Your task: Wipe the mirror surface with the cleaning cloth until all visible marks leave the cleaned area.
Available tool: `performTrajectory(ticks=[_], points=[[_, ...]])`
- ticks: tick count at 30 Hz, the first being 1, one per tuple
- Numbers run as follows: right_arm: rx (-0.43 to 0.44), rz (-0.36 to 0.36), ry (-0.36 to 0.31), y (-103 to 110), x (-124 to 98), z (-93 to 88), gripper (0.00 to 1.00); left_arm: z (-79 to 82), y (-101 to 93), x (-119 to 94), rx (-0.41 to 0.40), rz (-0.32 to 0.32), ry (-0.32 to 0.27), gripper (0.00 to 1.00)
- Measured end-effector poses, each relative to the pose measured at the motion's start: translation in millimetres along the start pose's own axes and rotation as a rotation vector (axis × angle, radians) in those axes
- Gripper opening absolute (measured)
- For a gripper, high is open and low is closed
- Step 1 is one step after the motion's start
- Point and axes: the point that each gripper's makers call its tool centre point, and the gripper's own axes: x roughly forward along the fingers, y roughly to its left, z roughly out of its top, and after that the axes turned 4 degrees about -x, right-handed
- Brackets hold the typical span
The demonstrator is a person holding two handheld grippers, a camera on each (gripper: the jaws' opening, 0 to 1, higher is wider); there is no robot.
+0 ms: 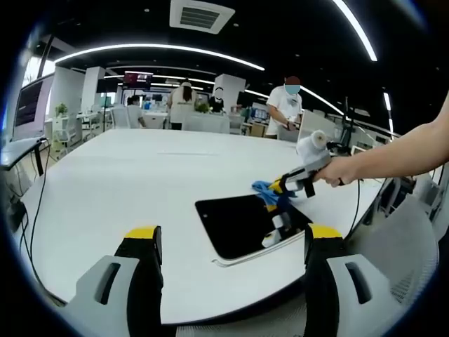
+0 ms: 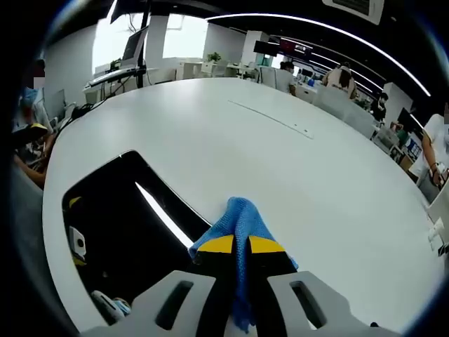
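Observation:
A dark rectangular mirror (image 1: 242,225) lies flat on the white table (image 1: 126,189), near its front edge. My left gripper (image 1: 231,247) hovers in front of the mirror, open, with nothing between its yellow-tipped jaws. The right gripper (image 1: 291,186) comes in from the right in a person's hand, holding the blue cleaning cloth (image 1: 265,189) at the mirror's far right corner. In the right gripper view, my right gripper (image 2: 242,246) is shut on the blue cloth (image 2: 240,217), which rests at the edge of the mirror (image 2: 116,225). A ceiling light reflects as a bright streak in the glass.
The wide white table (image 2: 280,161) stretches away behind the mirror. A grey chair back (image 1: 400,246) stands at the right, near the table's edge. Cables (image 1: 31,210) hang at the table's left. Several people stand by desks in the background.

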Motion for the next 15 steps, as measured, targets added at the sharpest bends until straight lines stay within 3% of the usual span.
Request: performTrajectory(ticks=[8, 15], points=[[0.014, -0.004, -0.036, 2, -18, 18.5, 0.00, 1.4, 0.9, -1, -0.003, 0.003, -0.010, 0.81], [0.020, -0.015, -0.056, 4, -34, 18.0, 0.00, 1.3, -0.2, -1, -0.002, -0.002, -0.010, 0.81]])
